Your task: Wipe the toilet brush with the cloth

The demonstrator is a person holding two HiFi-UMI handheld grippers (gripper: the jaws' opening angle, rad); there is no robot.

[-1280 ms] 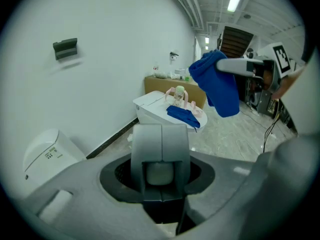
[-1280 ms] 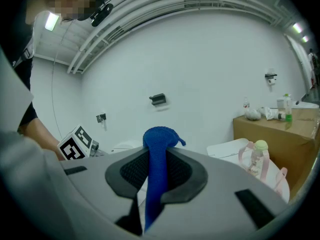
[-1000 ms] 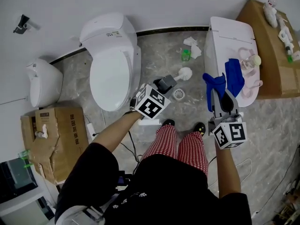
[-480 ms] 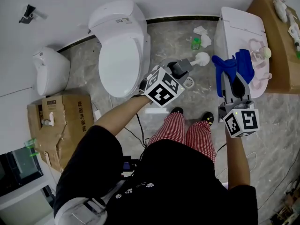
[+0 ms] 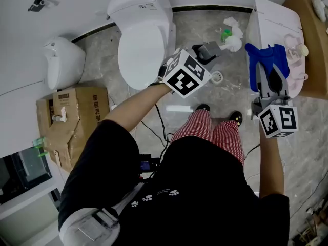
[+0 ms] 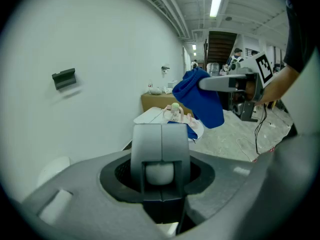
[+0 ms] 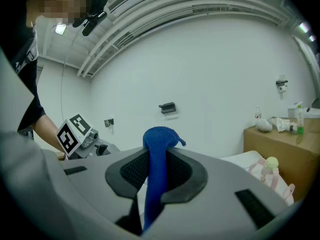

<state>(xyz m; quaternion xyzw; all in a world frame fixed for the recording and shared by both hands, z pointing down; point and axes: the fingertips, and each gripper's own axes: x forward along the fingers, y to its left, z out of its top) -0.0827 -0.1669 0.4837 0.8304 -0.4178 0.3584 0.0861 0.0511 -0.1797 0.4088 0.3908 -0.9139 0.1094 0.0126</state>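
My left gripper (image 5: 211, 50) is shut on the handle of the toilet brush, whose white head (image 5: 233, 43) sticks out to the right over the floor. In the left gripper view the white handle (image 6: 160, 173) sits clamped between the grey jaws of the left gripper (image 6: 161, 149). My right gripper (image 5: 267, 68) is shut on a blue cloth (image 5: 262, 58), which hangs bunched from its tips above the right toilet's lid. The right gripper view shows the cloth (image 7: 157, 164) running up between the jaws of the right gripper (image 7: 157, 151). Brush head and cloth are a short way apart.
A white toilet (image 5: 141, 45) stands at the back left and another white fixture (image 5: 271, 19) at the right with pink items on its lid. The brush holder (image 5: 217, 77), tissues and a green bottle (image 5: 226, 34) lie on the floor. Cardboard boxes (image 5: 72, 122) stand left.
Both grippers have risen. The left one has carried the brush up from beside its holder, and the brush head is now nearer the blue cloth. The head camera has shifted.
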